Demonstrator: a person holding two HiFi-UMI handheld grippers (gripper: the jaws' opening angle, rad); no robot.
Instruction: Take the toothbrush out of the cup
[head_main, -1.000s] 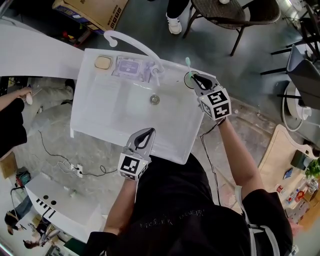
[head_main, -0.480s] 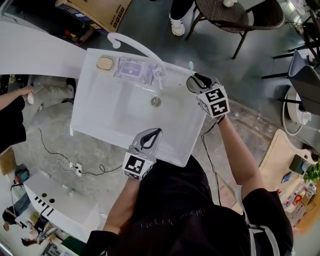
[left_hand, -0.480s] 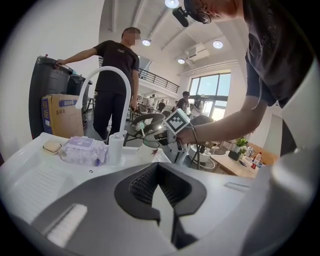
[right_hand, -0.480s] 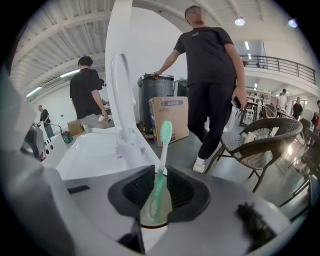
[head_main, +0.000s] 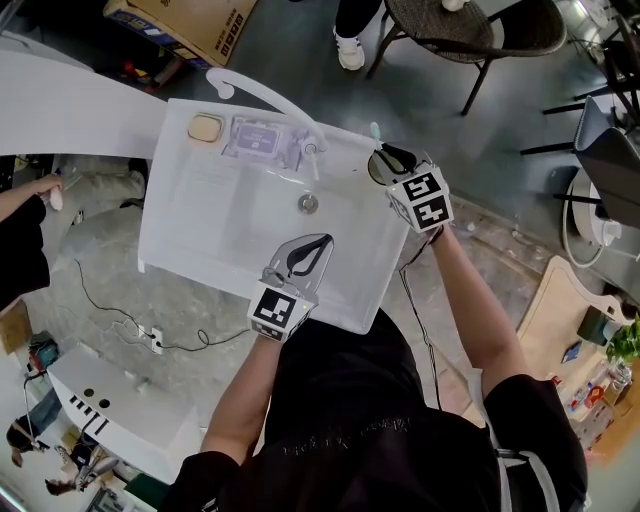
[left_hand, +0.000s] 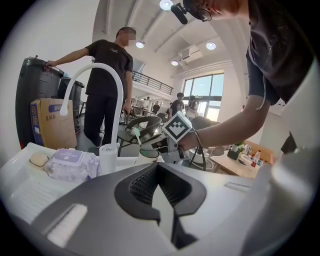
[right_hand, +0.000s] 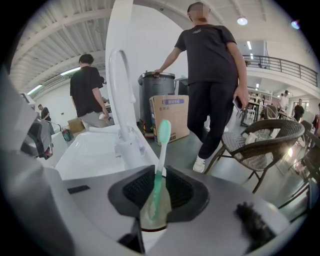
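Shifted further over the sink (head_main: 225, 205), left tool (head_main: 320, 246) is closed, empty; right tool (head_main: 384, 153) is clamped on toothbrush (right_hand: 162, 145) in cup (right_hand: 156, 215).

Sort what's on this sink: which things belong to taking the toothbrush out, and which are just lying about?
In the job: toothbrush, cup, right gripper with the toothbrush between its jaws.
Lying about: soap bar, wipes pack, faucet, idle left gripper.

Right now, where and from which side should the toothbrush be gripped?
Grip the toothbrush by its bare handle just above the rim of the cup, coming in level from the person's side. It stands nearly upright, bristles up, so that stretch is exposed.
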